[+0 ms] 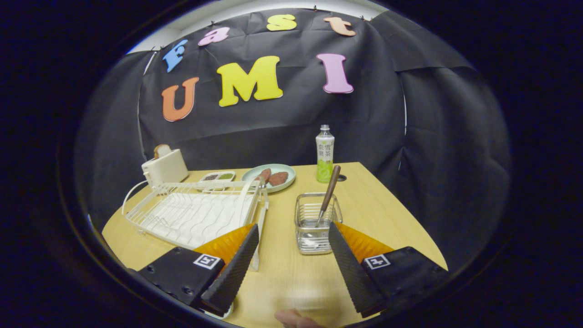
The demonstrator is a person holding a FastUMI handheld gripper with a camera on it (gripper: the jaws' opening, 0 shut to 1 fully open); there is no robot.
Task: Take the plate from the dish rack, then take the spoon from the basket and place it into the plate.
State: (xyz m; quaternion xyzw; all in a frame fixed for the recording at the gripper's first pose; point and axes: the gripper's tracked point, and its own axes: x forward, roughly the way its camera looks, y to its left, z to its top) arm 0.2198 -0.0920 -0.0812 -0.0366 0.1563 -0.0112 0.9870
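Note:
My gripper (294, 230) is open and holds nothing, its fingers spread wide above the wooden table (282, 282). A clear basket (317, 223) stands just ahead, between the fingertips and closer to the right one. In it leans a spoon (329, 191) with a brown wooden handle, its bowl down at the bottom. The white wire dish rack (191, 212) lies beyond the left finger, and its slots look bare. A thin white piece (260, 218) stands on edge along the rack's right side; I cannot tell whether it is the plate. A white rim (218, 314) peeks out under the left finger.
Behind the rack stand a cream toaster (165, 167) with a slice of bread, a small dish of condiments (217, 176) and a pale green plate with food (273, 176). A green-labelled bottle (324, 155) is behind the basket. A person's fingertip (294, 319) shows at the table's near edge.

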